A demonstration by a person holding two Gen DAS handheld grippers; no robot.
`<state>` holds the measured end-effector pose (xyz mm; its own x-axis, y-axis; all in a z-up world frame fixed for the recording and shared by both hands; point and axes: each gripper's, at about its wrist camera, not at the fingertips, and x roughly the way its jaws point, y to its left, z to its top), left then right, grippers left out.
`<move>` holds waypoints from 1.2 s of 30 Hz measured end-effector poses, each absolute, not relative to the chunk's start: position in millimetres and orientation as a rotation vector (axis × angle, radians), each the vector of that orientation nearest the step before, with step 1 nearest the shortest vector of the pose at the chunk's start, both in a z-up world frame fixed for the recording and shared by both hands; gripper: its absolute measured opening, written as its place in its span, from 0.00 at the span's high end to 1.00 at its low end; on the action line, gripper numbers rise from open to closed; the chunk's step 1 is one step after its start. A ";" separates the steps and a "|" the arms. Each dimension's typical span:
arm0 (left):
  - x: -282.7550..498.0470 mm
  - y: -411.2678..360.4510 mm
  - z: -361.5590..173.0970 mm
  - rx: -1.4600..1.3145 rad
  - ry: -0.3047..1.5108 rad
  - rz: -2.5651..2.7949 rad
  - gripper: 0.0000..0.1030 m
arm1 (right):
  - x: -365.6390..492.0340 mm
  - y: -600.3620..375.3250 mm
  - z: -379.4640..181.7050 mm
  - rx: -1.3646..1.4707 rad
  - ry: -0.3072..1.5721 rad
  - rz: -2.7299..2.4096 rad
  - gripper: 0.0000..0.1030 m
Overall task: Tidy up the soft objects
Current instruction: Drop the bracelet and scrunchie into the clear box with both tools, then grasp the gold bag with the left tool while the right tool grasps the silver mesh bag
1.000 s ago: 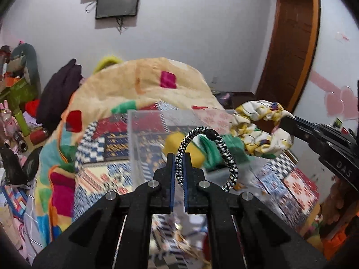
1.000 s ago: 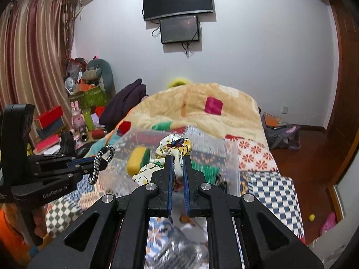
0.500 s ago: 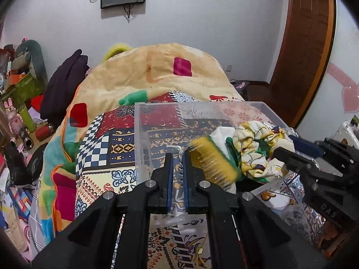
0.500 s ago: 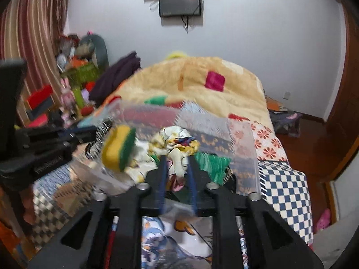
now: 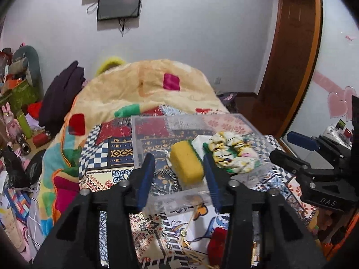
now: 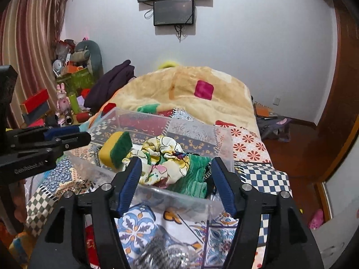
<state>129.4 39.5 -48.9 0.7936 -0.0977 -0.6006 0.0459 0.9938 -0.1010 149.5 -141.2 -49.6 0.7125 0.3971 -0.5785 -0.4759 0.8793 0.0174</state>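
Note:
A clear plastic bin [image 5: 154, 123] [image 6: 226, 143] stands on the patterned bedspread. Inside lie a yellow and green sponge [image 5: 186, 163] [image 6: 115, 149], a floral scrunchie [image 5: 233, 152] [image 6: 163, 159], a green knitted cloth [image 6: 195, 177] and a black and white braided band [image 5: 166, 179]. My left gripper [image 5: 178, 177] is open and empty just in front of the bin's near wall. My right gripper [image 6: 176, 182] is open and empty at the bin's near rim, above the scrunchie. Each gripper shows in the other's view, the right one [image 5: 314, 157] and the left one [image 6: 51, 139].
A beige blanket [image 6: 186, 92] is heaped behind the bin. Dark clothing [image 6: 112, 80] and cluttered toys and boxes [image 6: 67, 85] lie at the left. A wooden door [image 5: 289, 56] stands at the right. A red item [image 5: 217, 239] and a striped item [image 6: 161, 253] lie on the bed near me.
The left gripper opened and dropped the braided band into the bin. The right gripper opened and released the floral scrunchie into the bin. The sponge has shifted.

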 end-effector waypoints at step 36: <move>68.5 -6.0 -148.7 -0.067 0.885 -0.246 0.52 | 101.4 -158.7 -136.3 -0.109 0.914 0.603 0.69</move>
